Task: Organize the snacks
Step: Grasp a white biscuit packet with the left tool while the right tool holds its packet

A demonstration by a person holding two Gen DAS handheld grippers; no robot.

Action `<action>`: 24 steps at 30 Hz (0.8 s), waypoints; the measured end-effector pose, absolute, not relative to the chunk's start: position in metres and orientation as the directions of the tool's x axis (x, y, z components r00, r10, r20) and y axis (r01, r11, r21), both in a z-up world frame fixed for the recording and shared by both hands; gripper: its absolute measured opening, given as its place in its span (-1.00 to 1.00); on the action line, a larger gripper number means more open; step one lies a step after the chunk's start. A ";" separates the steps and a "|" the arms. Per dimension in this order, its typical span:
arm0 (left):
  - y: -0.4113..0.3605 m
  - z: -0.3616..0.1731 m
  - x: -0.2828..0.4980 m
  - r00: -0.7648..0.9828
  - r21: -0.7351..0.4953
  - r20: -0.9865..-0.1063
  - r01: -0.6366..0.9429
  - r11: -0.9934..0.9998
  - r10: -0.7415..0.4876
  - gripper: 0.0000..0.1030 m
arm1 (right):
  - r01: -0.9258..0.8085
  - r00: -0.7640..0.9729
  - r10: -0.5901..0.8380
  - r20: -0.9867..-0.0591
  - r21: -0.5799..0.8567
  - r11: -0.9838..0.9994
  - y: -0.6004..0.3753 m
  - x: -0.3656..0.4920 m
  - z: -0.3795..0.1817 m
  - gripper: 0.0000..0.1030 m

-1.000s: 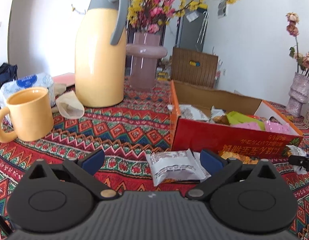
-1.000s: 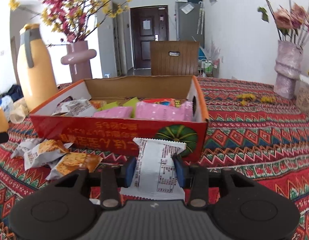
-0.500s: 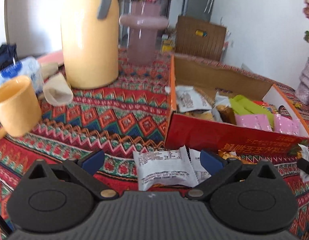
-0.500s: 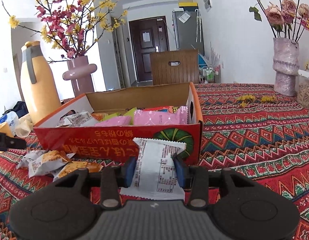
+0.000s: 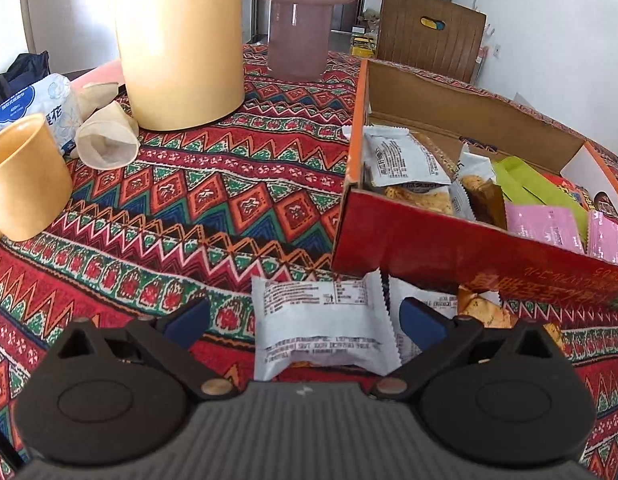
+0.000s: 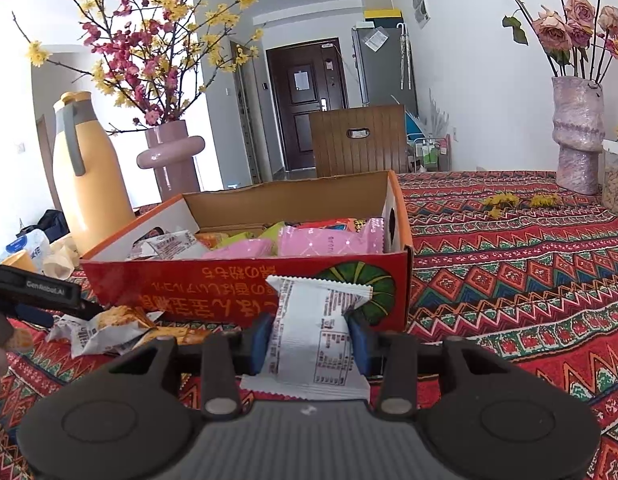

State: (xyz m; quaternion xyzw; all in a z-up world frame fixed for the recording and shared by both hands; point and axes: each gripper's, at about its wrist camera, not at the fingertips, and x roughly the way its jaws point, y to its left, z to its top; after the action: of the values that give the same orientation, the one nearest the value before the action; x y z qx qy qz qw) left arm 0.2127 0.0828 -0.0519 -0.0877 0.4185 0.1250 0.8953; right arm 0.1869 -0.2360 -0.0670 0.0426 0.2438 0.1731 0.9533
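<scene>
The right tongs [image 6: 311, 338] pinch a white snack packet [image 6: 315, 344] with tiny unreadable print, before the red box [image 6: 197, 284] of orange Chinese lettering. The left tongs [image 5: 305, 318], marked "GenRobot.AI", are closing around, not touching, another white packet [image 5: 321, 328] lying on the surface [image 5: 197, 208].

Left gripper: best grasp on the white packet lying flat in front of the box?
Grip the white packet across its puffed middle, fingers on its left and right edges, coming down from above. It lies flat on the tablecloth, crimped right seam overlapping another packet. The left gripper already straddles it, closing.

A home: patterned tablecloth [image 6: 509, 248], flower vase [image 6: 577, 136], front door [image 6: 309, 100].
</scene>
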 end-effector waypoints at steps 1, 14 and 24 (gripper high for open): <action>0.083 -0.052 0.212 0.615 -0.053 -0.775 -0.293 0.955 0.145 0.80 | -0.310 0.821 0.352 -0.449 0.166 0.936 -0.236 0.186 -0.067 -0.21; 0.088 -0.047 0.197 0.641 -0.095 -0.762 -0.256 0.962 0.095 0.26 | -0.309 0.823 0.350 -0.448 0.165 0.937 -0.237 0.186 -0.066 -0.21; 0.093 -0.036 0.186 0.673 -0.105 -0.734 -0.254 0.961 0.098 0.24 | -0.307 0.825 0.348 -0.446 0.163 0.938 -0.238 0.186 -0.066 -0.21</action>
State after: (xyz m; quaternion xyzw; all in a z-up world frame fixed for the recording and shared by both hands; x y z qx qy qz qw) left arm 0.1856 0.0927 -0.0361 -0.0993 0.3929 0.0969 0.9091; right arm 0.1856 -0.2377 -0.0656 0.0420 0.2411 0.1715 0.9543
